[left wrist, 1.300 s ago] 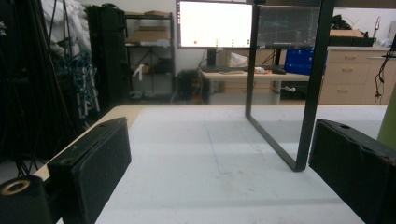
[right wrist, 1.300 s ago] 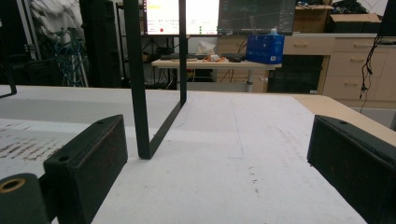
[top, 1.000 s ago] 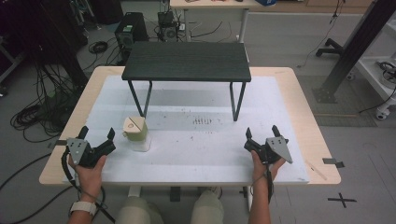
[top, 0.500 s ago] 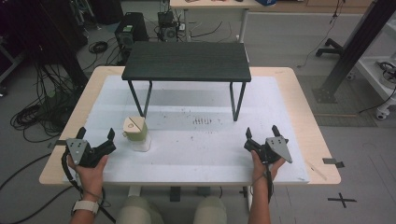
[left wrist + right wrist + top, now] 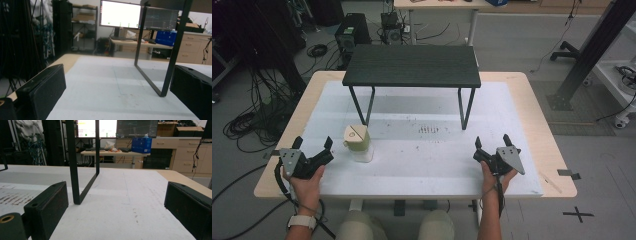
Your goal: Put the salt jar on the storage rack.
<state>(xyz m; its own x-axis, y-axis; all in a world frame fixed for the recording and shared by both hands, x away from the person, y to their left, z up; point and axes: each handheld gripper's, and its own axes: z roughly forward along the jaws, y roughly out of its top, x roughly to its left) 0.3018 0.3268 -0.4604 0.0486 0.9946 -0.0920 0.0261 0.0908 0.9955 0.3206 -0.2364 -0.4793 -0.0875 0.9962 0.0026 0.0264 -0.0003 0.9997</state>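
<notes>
nothing moved since a second ago: left hand-held gripper [image 5: 312,150] and right hand-held gripper [image 5: 492,145] wide open, empty, either side of the cup [image 5: 357,143]; no start yet.

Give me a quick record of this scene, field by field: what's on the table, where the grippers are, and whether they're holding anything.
surface: white mat on a wooden table
raised stand: small black table at the far side of the mat
object: pale green lidded container, upright, near the left front leg
left gripper: open, empty, beside the container, not touching
right gripper: open, empty, near the right edge
</notes>
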